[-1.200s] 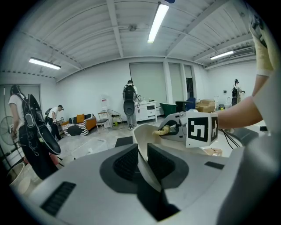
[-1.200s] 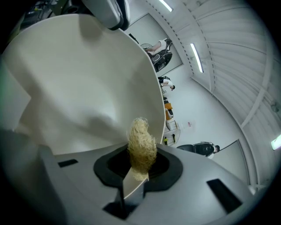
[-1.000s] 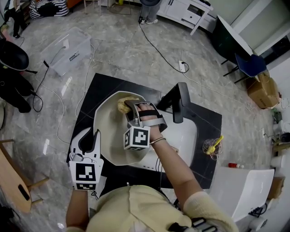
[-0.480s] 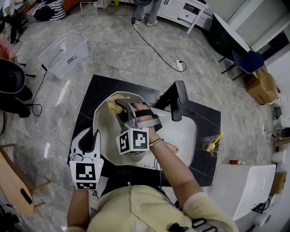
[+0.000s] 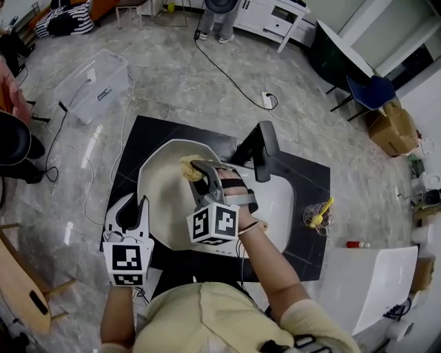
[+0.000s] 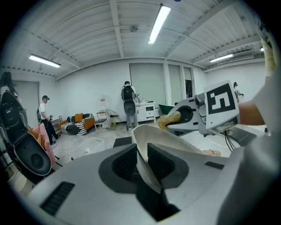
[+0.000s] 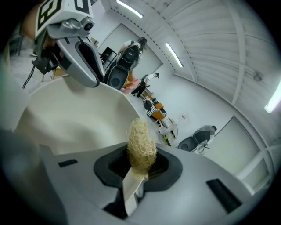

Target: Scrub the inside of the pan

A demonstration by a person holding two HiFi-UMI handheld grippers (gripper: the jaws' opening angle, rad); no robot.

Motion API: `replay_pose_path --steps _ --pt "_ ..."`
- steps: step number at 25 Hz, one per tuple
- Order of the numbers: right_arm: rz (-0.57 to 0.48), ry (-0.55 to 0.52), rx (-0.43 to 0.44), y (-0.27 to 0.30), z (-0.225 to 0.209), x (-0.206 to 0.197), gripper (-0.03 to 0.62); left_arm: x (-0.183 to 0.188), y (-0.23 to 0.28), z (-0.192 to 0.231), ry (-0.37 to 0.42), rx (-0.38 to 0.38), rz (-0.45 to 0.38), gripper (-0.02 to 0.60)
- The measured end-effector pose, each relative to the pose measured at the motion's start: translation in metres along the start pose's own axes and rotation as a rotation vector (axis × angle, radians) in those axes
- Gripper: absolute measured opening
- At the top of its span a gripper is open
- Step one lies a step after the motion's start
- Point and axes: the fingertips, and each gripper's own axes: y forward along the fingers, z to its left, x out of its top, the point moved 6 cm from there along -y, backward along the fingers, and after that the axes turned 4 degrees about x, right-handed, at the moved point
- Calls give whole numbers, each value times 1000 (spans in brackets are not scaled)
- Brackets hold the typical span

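A cream pan (image 5: pixel 164 201) rests tilted on the black counter (image 5: pixel 148 138). My left gripper (image 5: pixel 138 207) is shut on the pan's near-left rim; in the left gripper view the rim (image 6: pixel 147 143) runs between the two pads of that gripper (image 6: pixel 141 160). My right gripper (image 5: pixel 198 171) reaches into the pan at its far side, shut on a yellow fibrous scrubber (image 5: pixel 190 167). In the right gripper view the scrubber (image 7: pixel 141 145) sticks out from the jaws of this gripper (image 7: pixel 139 166) against the pan's inner wall (image 7: pixel 74 118).
A white sink (image 5: pixel 279 203) with a black faucet (image 5: pixel 262 157) lies right of the pan. A glass (image 5: pixel 317 218) holding something yellow stands at the counter's right. A clear plastic bin (image 5: pixel 94 81) and cables lie on the floor; a person (image 5: pixel 222 14) stands far off.
The right gripper swept the scrubber left across the pan's far wall, then back right. The left gripper kept its hold on the rim.
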Motion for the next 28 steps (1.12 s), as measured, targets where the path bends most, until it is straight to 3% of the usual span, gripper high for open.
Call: replay_pose_path --steps 4,13,18,23,28 --pt "92 141 13 7 8 -24 74 0 0 0 -2 10 -1 64" --pt "250 401 139 38 33 -62 75 -1 0 -2 -5 27 -9 64" --pt "310 491 131 51 34 -67 75 -1 1 -2 -9 23 -16 64" --pt "331 666 77 59 27 -72 77 -2 0 -1 -23 10 -26 64" --pt "325 798 82 64 29 -77 78 -1 0 0 -31 -7 -32 64"
